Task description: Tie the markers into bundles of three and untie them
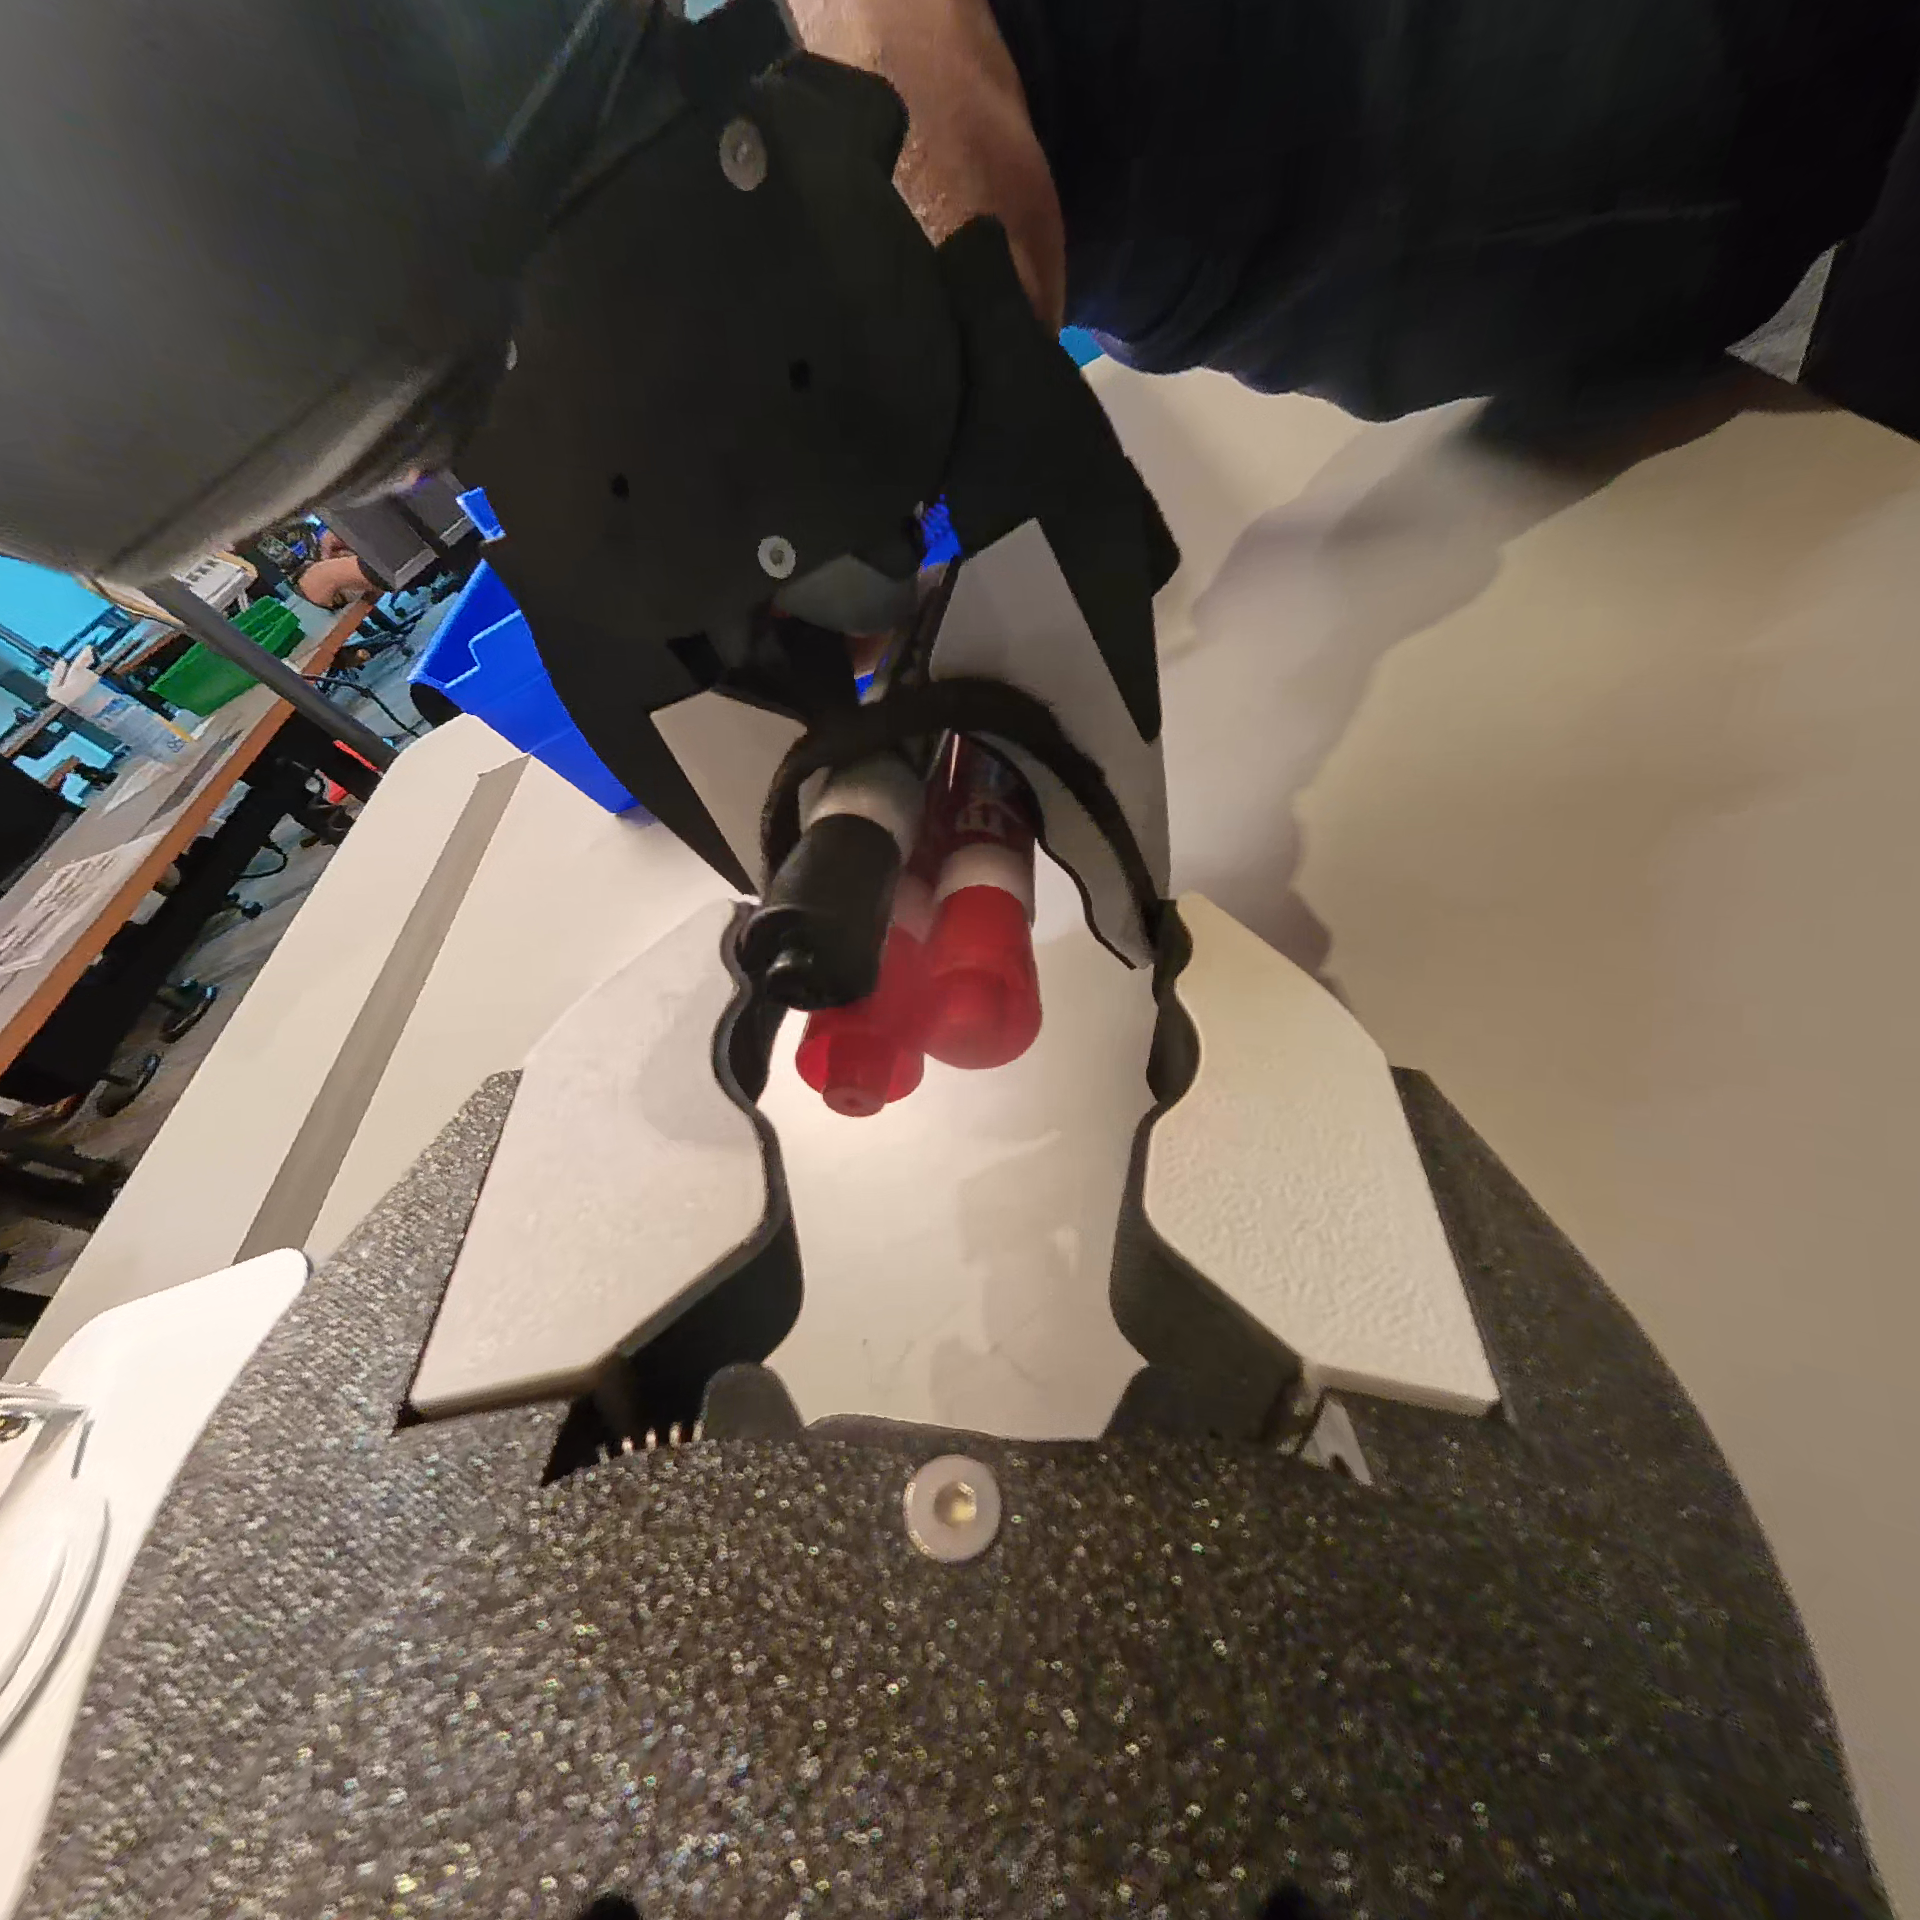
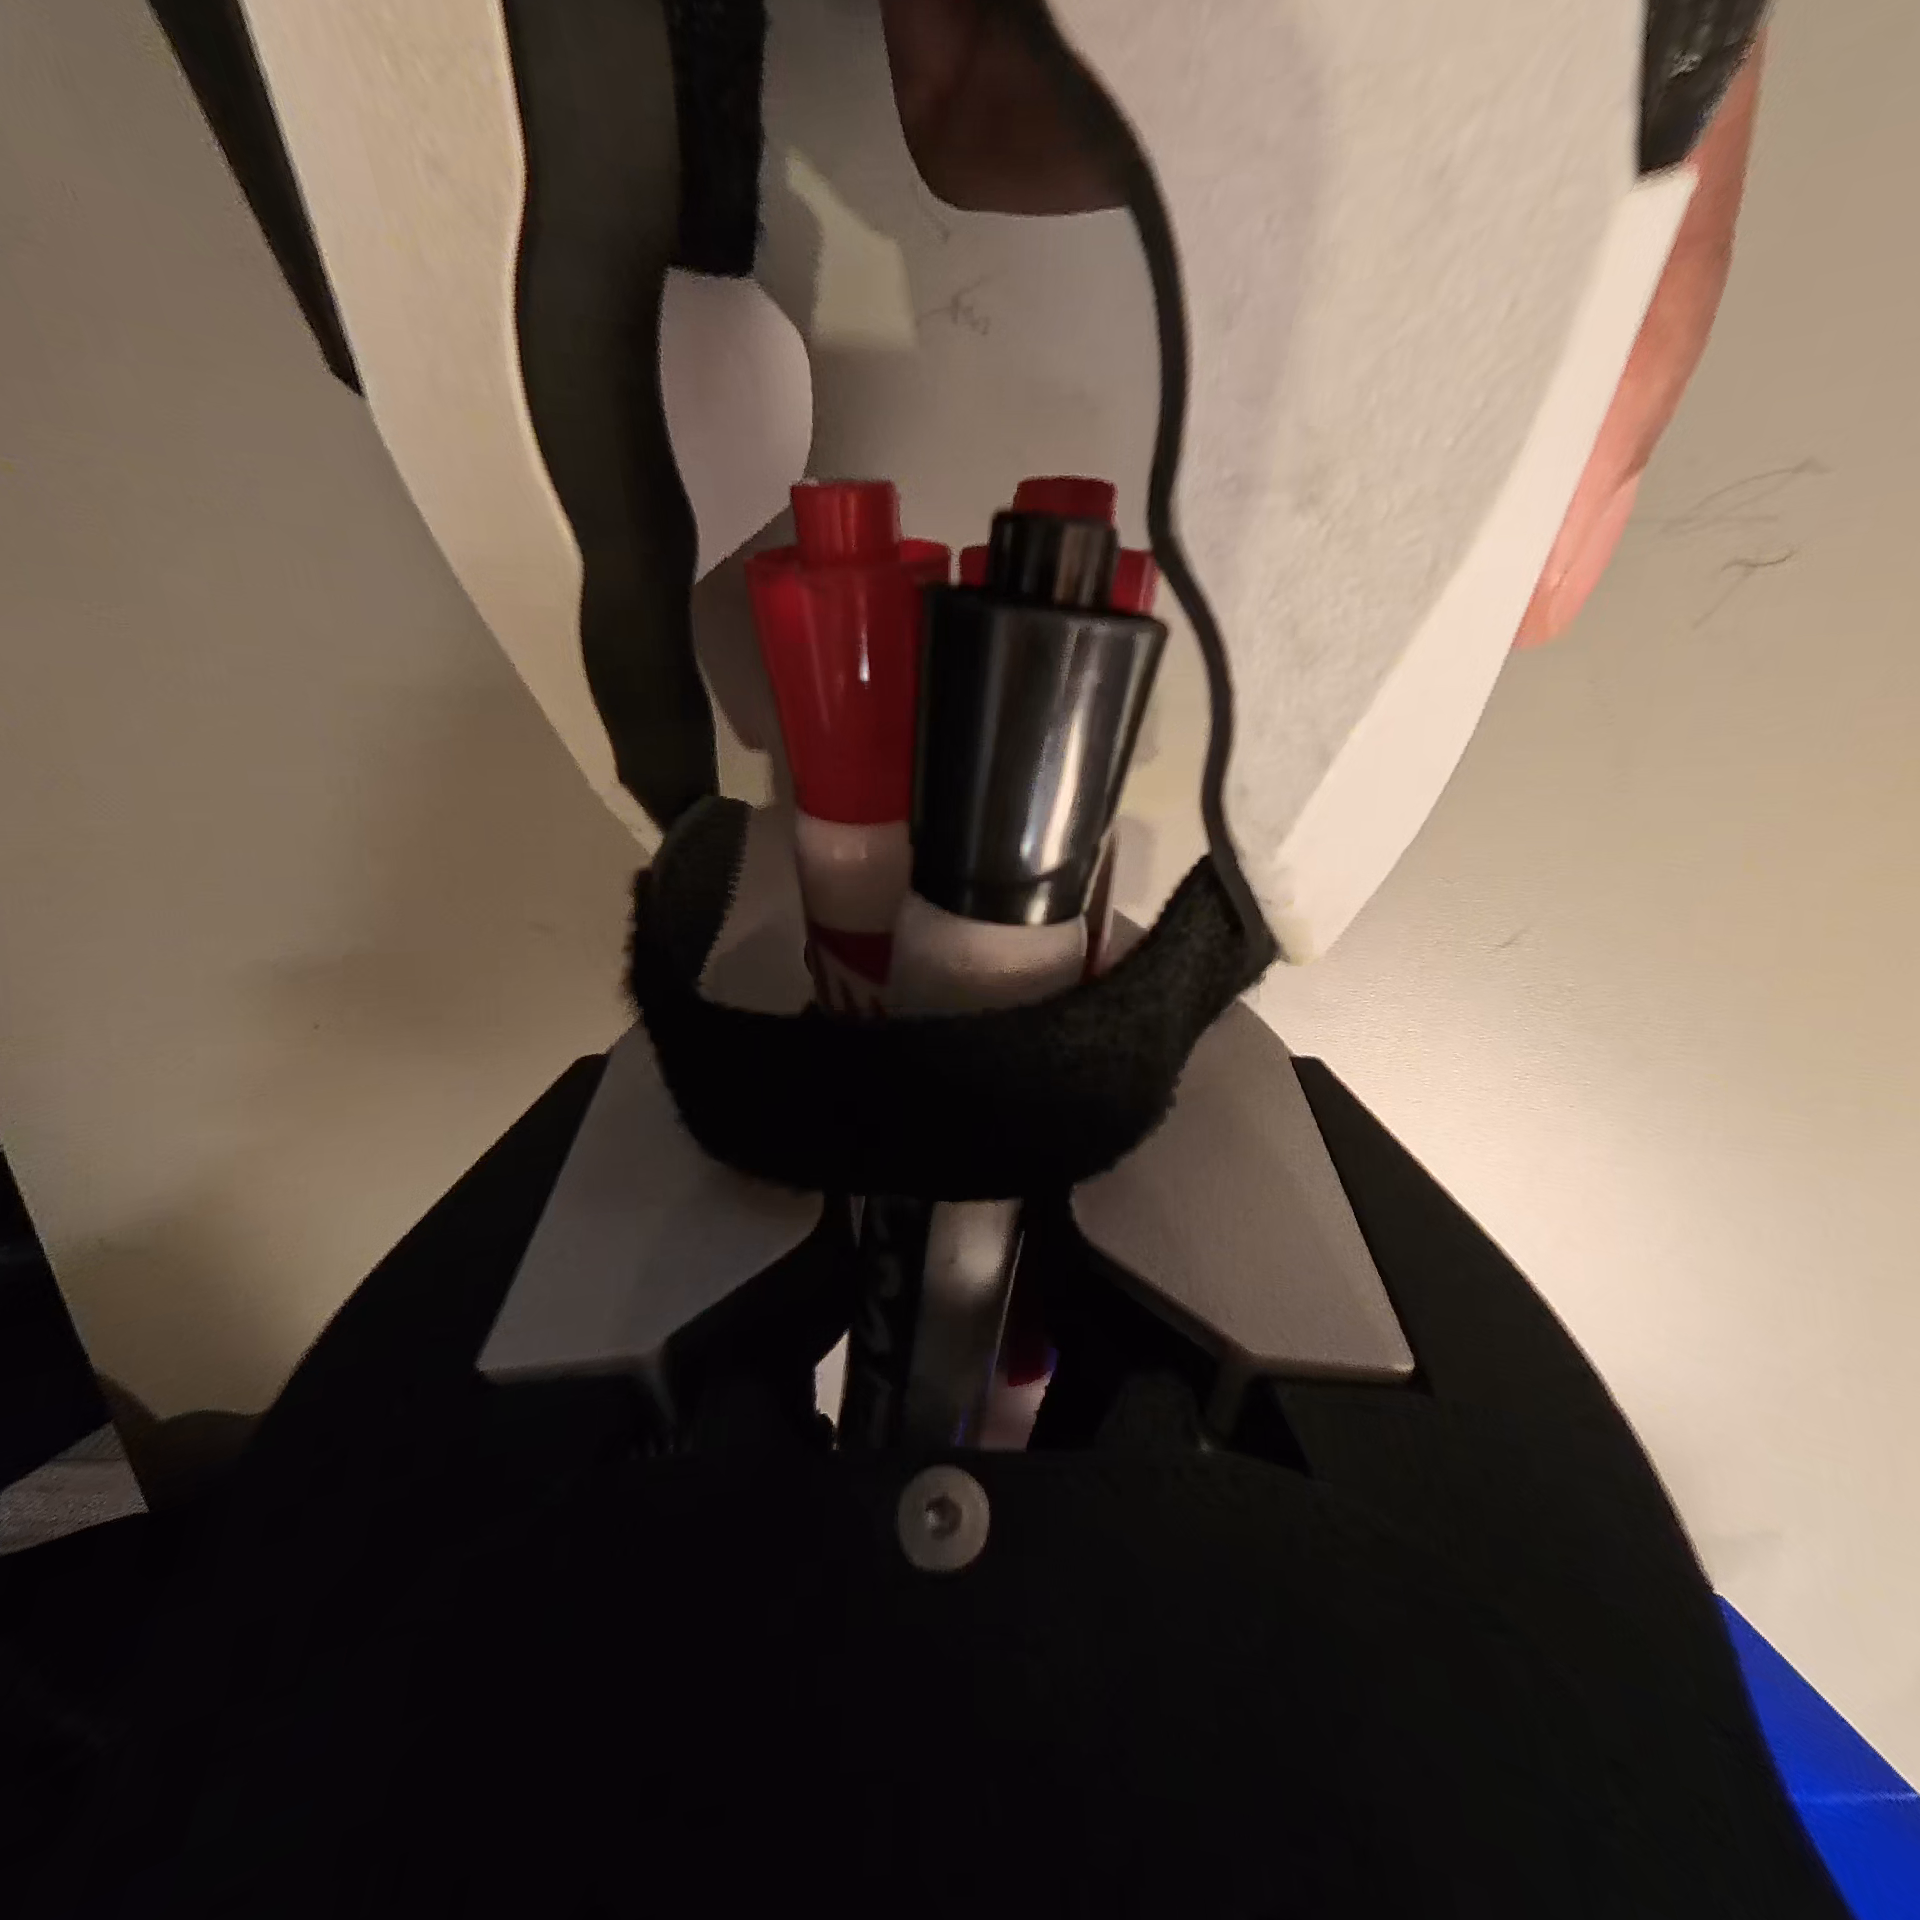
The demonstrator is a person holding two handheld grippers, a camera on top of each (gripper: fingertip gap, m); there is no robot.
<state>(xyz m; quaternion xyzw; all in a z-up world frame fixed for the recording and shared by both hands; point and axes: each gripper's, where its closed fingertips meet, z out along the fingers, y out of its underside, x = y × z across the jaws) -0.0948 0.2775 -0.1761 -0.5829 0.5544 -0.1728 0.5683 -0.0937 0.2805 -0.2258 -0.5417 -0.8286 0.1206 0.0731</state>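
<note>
Far left in the left wrist view, the room opens out behind the work surface: long wooden-topped desks on dark metal legs (image 1: pixel 156 831) run back with black office chairs beside them, a green plastic bin (image 1: pixel 223 665) sits on one desktop, and a blurred patch lies farther back. Nearer, the smooth white tabletop (image 1: pixel 1558 831) shows a straight seam along its left part, and a bright blue plastic bin (image 1: pixel 520 675) stands on it behind the grippers. Toward the middle, the right gripper (image 1: pixel 940 821), black-bodied with white finger plates, points toward the camera and is clamped on the barrels of three whiteboard markers: one black-capped marker (image 1: pixel 831 914) and two red-capped markers (image 1: pixel 935 997), their caps jutting out over the table. A black fabric hook-and-loop strap (image 1: pixel 1049 748) loops loosely around the bundle. The left gripper (image 1: pixel 956 925), speckled grey with white finger plates, is spread wide, its fingertips touching the loop on either side, with the caps between them. In the right wrist view the strap (image 2: pixel 883 1091) sags across the marker barrels just ahead of the right gripper (image 2: pixel 940 1164), and the tabletop (image 2: pixel 260 727) beyond glows warm cream with faint pen marks. At the right, a dark sleeve (image 1: pixel 1455 208) crosses above the table.
</note>
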